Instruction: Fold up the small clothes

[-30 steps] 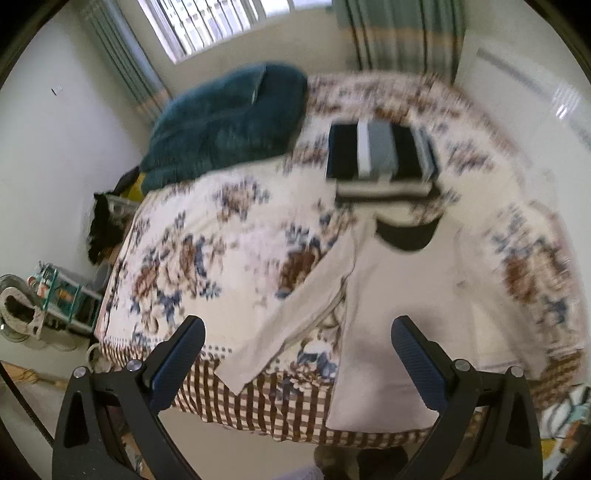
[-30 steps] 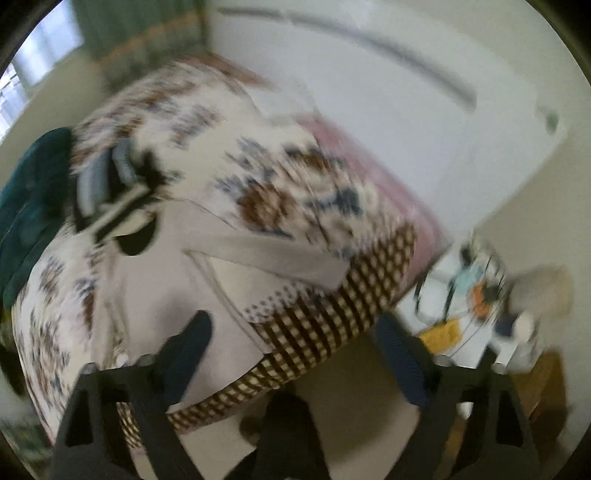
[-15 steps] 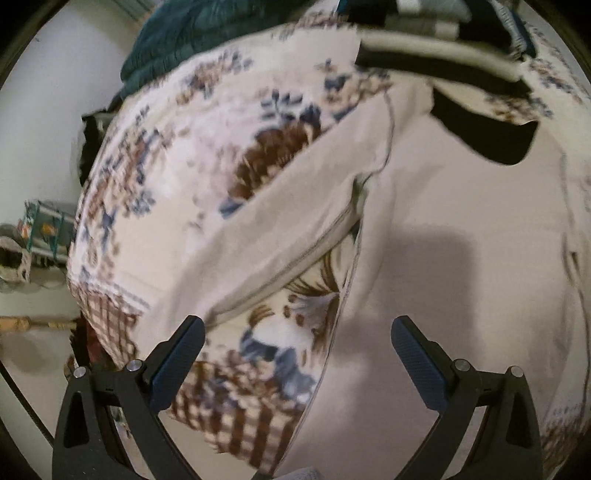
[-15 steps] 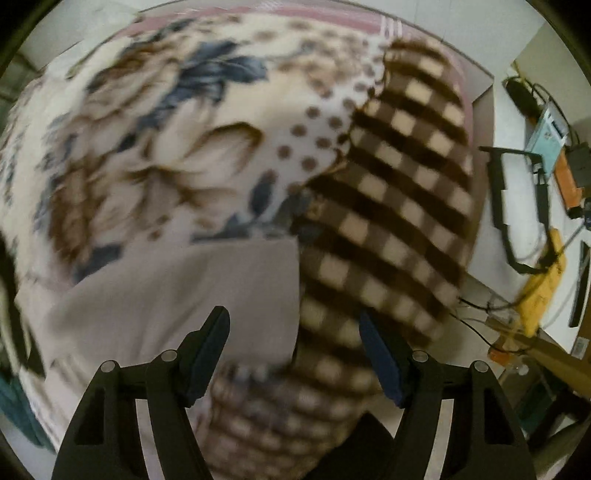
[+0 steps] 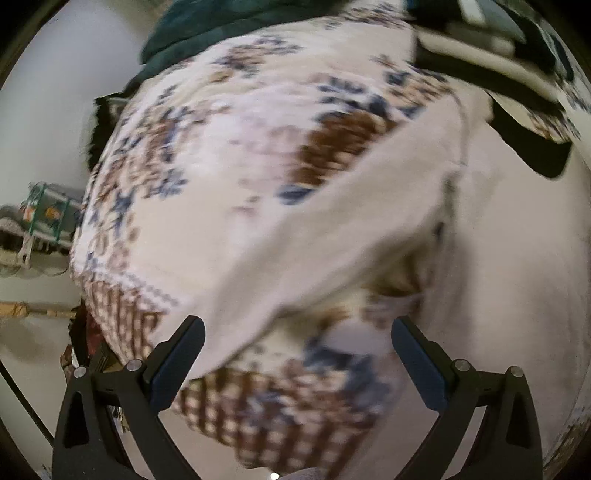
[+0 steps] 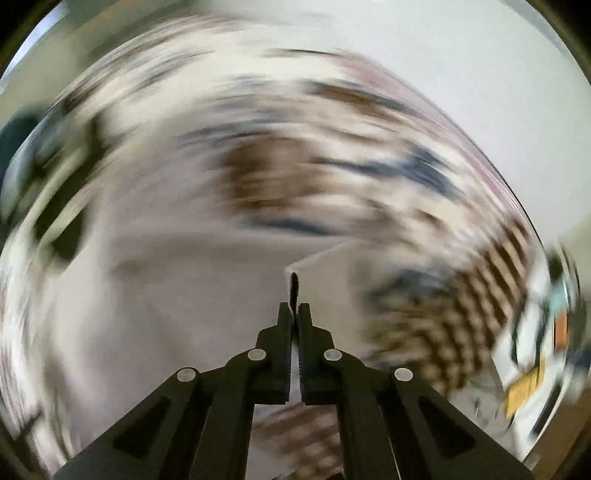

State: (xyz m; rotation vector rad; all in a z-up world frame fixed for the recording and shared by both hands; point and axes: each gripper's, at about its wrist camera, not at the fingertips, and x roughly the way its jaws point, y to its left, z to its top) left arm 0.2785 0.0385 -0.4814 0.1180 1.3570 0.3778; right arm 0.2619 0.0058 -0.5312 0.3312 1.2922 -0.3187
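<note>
Lying flat on the bed [image 5: 229, 110], the beige long-sleeve top [image 5: 517, 258] fills the right half of the left wrist view, body near the foot edge and dark neckline up at about 1 o'clock. Its near sleeve [image 5: 332, 236] is the bit that matters: long axis runs from the shoulder at 1 o'clock down to the cuff at roughly 7 o'clock, and that cuff end sits just ahead of the left gripper [image 5: 295, 354], whose fingers are spread wide with nothing between them. So the left one looks best placed to grab that sleeve, I'd guess.

The right gripper [image 6: 294, 291] is pinched together on a fold of the same top [image 6: 184, 295], cloth edge sticking up at 12 o'clock from the tips. That view is super blurry, so exactly which part it's got, can't tell. Folded clothes stack [image 5: 491, 22] sits way up at 1 o'clock.
</note>
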